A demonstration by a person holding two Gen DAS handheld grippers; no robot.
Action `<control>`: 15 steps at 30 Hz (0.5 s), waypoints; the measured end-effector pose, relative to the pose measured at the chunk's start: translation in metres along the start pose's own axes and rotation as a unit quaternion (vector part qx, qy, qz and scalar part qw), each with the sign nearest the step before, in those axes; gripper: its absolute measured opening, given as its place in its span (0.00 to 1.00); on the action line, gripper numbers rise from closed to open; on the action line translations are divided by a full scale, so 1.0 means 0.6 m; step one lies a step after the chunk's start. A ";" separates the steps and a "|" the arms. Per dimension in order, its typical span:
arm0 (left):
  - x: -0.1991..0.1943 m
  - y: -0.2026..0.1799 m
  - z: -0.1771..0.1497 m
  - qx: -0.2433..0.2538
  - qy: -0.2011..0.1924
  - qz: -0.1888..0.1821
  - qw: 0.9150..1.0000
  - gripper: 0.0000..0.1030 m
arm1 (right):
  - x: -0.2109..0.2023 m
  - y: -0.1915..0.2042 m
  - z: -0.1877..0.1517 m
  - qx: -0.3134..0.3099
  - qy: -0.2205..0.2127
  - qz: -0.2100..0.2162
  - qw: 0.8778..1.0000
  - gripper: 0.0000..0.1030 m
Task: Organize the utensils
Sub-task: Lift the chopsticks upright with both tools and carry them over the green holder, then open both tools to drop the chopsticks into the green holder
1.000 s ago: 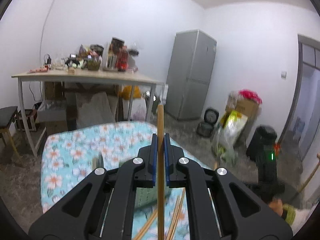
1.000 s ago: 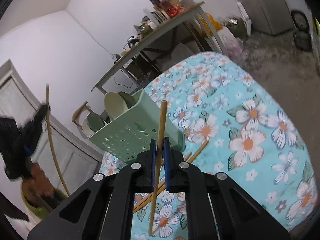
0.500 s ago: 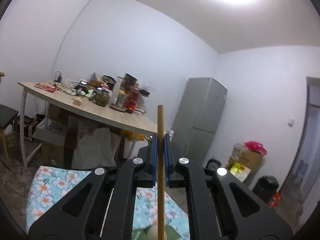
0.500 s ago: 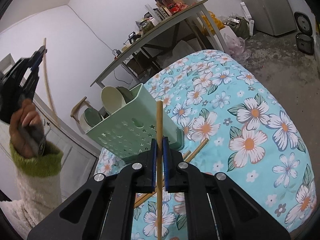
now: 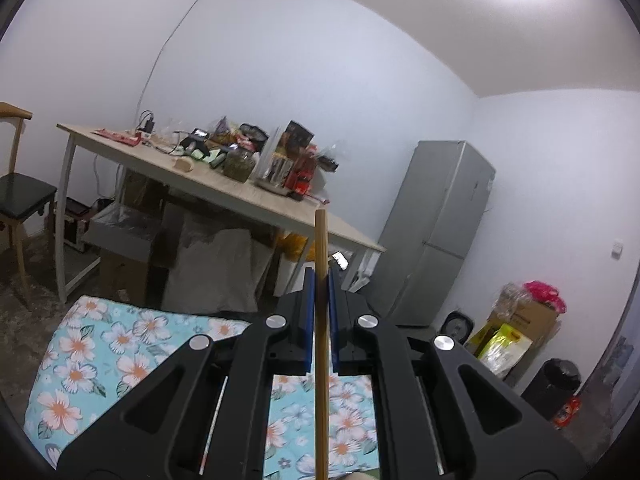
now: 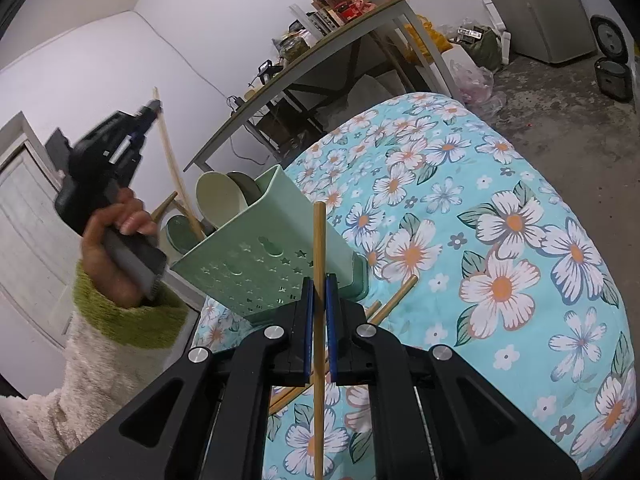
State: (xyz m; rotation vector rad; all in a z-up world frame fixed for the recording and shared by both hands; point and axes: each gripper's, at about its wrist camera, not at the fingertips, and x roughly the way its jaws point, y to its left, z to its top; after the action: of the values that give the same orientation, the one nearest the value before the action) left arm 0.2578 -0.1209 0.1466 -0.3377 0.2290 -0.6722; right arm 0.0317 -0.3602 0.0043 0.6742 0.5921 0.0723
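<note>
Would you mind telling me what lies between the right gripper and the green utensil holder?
In the right wrist view, only the chopstick clamped in the right gripper crosses that stretch to the green holder.

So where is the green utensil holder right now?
In the right wrist view, the green utensil holder stands on the floral cloth, just beyond the right tool, with the left hand at its left.
</note>
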 end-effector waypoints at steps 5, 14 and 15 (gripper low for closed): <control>0.001 0.016 -0.027 0.006 0.008 0.013 1.000 0.06 | -0.004 0.005 -0.001 -0.005 -0.003 0.002 1.000 0.06; -0.029 0.021 -0.045 0.029 0.014 0.017 0.999 0.06 | -0.014 0.010 0.001 -0.008 -0.011 0.000 1.000 0.06; -0.033 0.023 -0.046 0.030 0.014 0.016 0.999 0.06 | -0.015 0.011 0.002 -0.009 -0.012 0.000 1.000 0.06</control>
State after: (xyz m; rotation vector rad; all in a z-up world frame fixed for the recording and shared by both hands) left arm 0.2420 -0.1048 0.1177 -0.2668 0.2397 -0.6505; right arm 0.0257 -0.3580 0.0133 0.6565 0.5675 0.0688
